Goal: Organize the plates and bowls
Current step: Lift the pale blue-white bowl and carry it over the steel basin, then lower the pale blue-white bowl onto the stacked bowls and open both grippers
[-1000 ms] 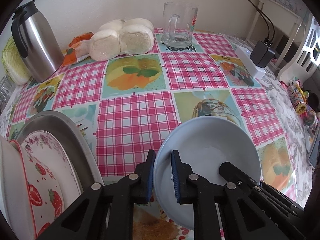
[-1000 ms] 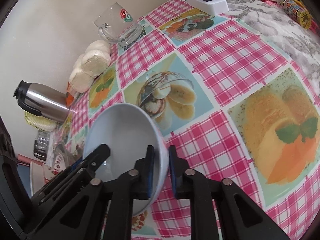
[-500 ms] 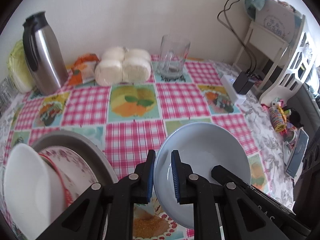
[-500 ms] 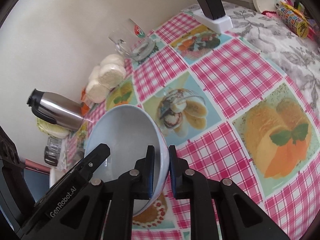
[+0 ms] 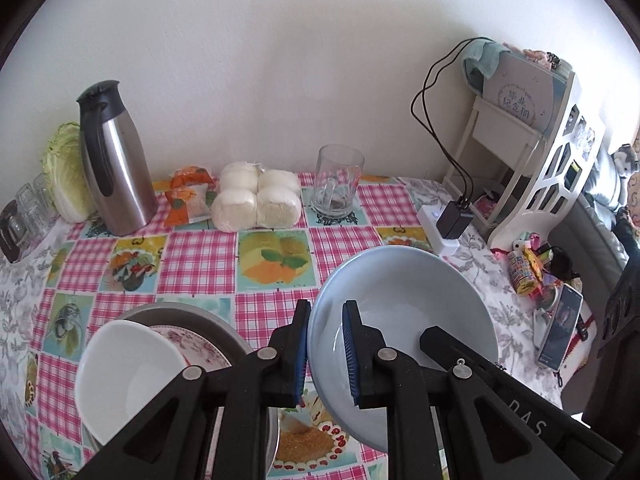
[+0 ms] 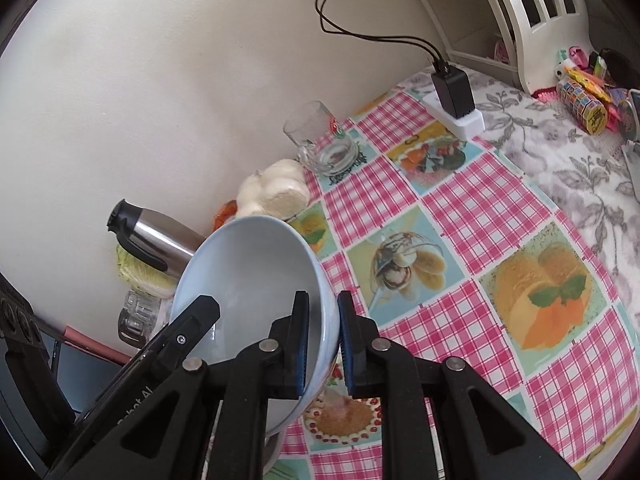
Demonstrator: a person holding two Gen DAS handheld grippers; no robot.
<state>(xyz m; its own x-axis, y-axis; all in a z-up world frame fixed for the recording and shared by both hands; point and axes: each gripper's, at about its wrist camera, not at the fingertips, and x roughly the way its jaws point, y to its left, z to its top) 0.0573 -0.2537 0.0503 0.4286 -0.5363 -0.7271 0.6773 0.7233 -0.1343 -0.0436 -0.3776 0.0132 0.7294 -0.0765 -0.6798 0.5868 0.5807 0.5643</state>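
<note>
Above the checked tablecloth point(image 5: 200, 256), I am gripping the blue bowl point(image 5: 404, 300) by opposite rims with the left gripper point(image 5: 325, 354) and right gripper point(image 6: 322, 342), keeping both level while carrying it toward the white bowl point(image 5: 124, 376).

Your left wrist camera looks forward along its fingers, close behind the pale blue ceramic bowl point(image 5: 404, 320), held level and facing the wall, with the tall stainless steel thermos jug point(image 5: 116, 164) far left of the bowl. Your right wrist camera sits just as close behind the bowl point(image 6: 256, 288) but is rolled, so the jug point(image 6: 160, 240) lies tilted behind it. Both views share the bowl, the jug and the clear glass mug point(image 5: 338, 184) point(image 6: 320, 140).
</note>
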